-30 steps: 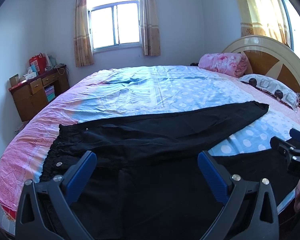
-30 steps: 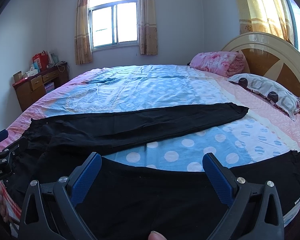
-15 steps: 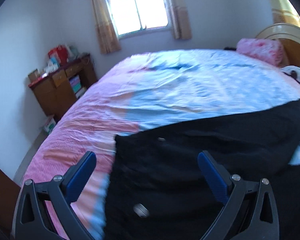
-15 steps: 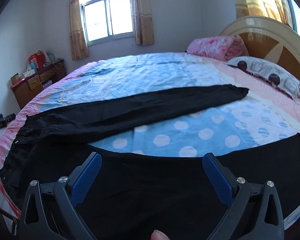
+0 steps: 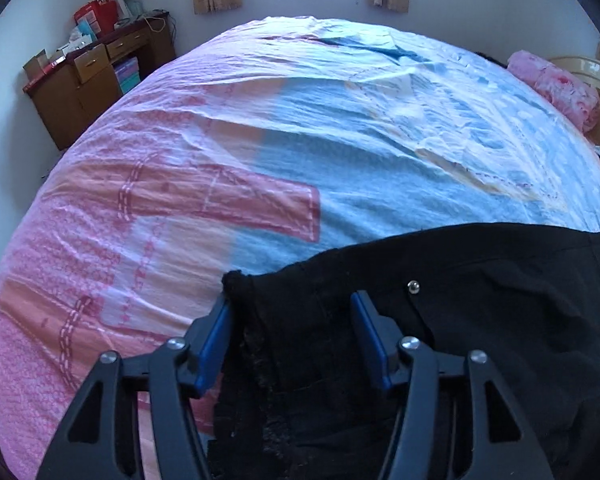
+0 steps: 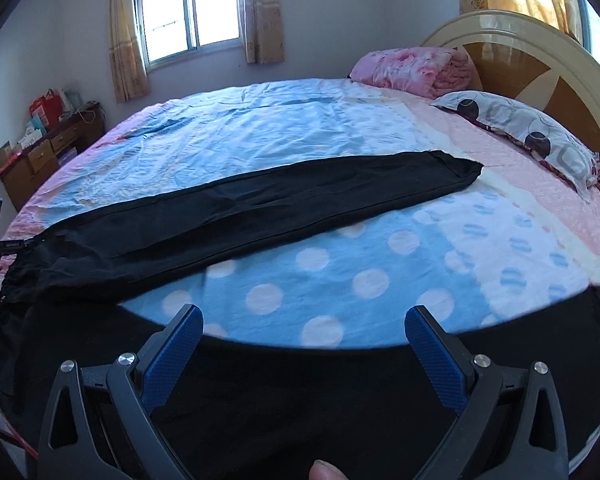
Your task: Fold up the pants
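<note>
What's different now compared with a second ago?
The left claw swung to the waistband corner of the black pants and has just been closing, the corner now between its pads, not yet pinched. The right claw dipped slightly over the near leg, open as before. The pants lie spread on the bed, unmoved.

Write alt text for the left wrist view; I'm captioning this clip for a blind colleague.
The left gripper has just been closing around the gathered waistband corner of black pants that lie on a pink and blue bedsheet. Behind the bed stand a wooden desk and a curtained window.
</note>
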`<state>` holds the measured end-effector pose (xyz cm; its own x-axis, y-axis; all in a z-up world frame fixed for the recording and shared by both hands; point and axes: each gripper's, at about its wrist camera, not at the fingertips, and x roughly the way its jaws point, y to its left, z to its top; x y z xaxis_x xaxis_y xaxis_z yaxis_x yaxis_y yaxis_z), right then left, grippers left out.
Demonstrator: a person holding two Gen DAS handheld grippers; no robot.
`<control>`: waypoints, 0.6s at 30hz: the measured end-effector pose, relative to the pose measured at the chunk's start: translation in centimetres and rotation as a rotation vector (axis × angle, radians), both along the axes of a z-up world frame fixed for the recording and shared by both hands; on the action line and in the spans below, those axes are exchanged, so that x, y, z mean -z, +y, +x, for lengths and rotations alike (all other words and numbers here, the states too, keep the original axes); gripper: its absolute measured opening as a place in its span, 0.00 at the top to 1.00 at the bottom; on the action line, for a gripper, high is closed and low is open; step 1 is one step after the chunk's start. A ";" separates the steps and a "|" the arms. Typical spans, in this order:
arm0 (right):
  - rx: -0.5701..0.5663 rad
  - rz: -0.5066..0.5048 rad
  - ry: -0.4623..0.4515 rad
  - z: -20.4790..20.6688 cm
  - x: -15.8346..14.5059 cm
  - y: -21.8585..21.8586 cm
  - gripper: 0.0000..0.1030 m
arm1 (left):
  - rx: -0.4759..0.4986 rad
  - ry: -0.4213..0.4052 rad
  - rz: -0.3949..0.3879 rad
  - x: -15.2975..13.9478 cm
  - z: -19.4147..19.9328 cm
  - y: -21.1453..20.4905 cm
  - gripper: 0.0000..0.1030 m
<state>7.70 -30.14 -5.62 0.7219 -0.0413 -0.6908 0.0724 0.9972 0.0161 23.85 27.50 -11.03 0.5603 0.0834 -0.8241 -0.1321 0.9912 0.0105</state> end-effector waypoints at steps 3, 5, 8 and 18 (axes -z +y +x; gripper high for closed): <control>-0.008 0.025 0.024 2.4 -1.1 -3.0 0.09 | 0.026 0.011 0.001 0.4 -0.2 -0.1 0.43; 0.006 0.023 0.041 4.4 -2.0 -5.5 0.28 | 0.038 0.016 -0.007 0.6 -0.1 0.2 0.42; 0.053 0.014 0.072 7.8 -2.8 -9.7 0.34 | 0.062 0.041 0.016 0.5 0.5 -0.2 0.42; 0.162 0.118 0.214 22.6 -2.7 -21.1 0.47 | 0.083 0.075 0.043 0.6 1.2 -0.5 0.42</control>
